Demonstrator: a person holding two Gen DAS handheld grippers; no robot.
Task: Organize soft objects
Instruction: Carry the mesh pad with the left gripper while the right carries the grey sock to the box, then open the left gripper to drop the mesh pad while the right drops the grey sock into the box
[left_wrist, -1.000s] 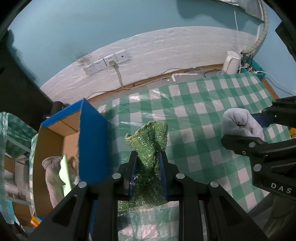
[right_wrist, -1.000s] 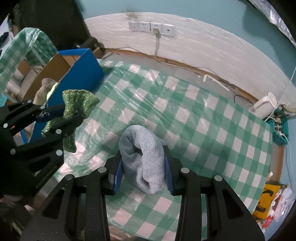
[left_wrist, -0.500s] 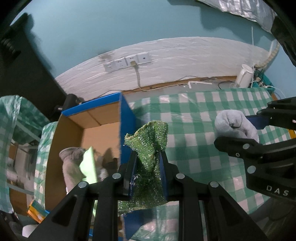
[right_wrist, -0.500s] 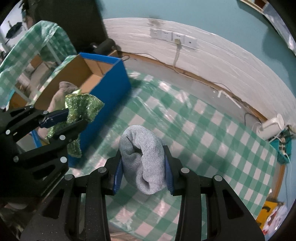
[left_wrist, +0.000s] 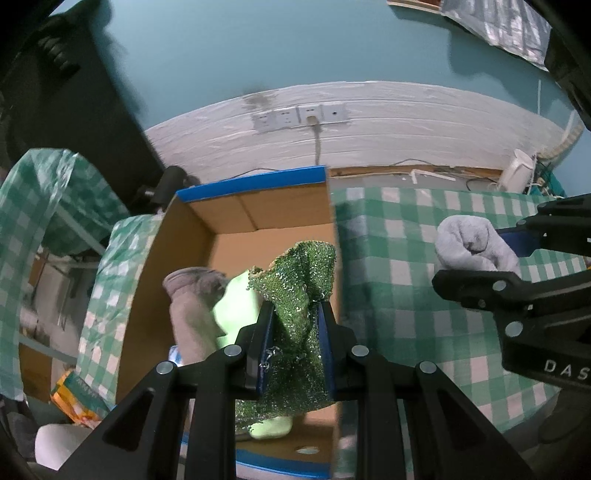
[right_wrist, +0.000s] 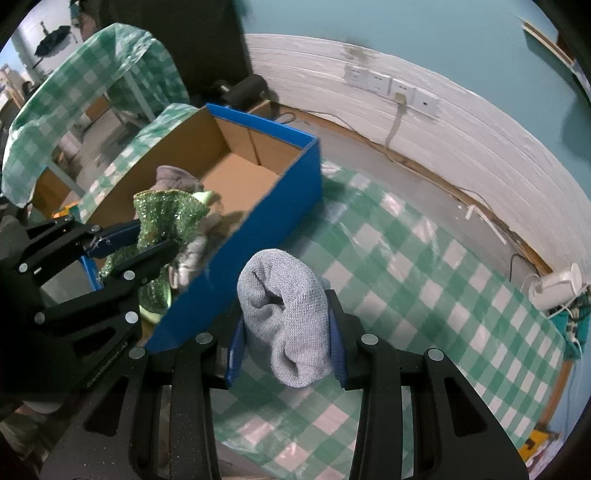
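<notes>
My left gripper (left_wrist: 294, 314) is shut on a glittery green cloth (left_wrist: 300, 284) and holds it above the open blue cardboard box (left_wrist: 255, 184). In the right wrist view the cloth (right_wrist: 166, 218) hangs over the box's near end (right_wrist: 258, 229). My right gripper (right_wrist: 286, 325) is shut on a rolled grey sock (right_wrist: 291, 310) above the checked tablecloth, right of the box. That sock also shows in the left wrist view (left_wrist: 476, 247). Inside the box lie a beige sock (left_wrist: 192, 306) and a light green sock (left_wrist: 236, 306).
The green checked table (right_wrist: 443, 295) runs to the right. A white wall with sockets (left_wrist: 299, 116) stands behind. A white kettle (right_wrist: 554, 288) and cables sit at the far right. Another checked table (right_wrist: 92, 62) and clutter lie left of the box.
Both grippers have moved left toward the box. The green cloth, earlier over the tablecloth beside the box, now hangs over the box's inside. The grey sock is closer to the box wall.
</notes>
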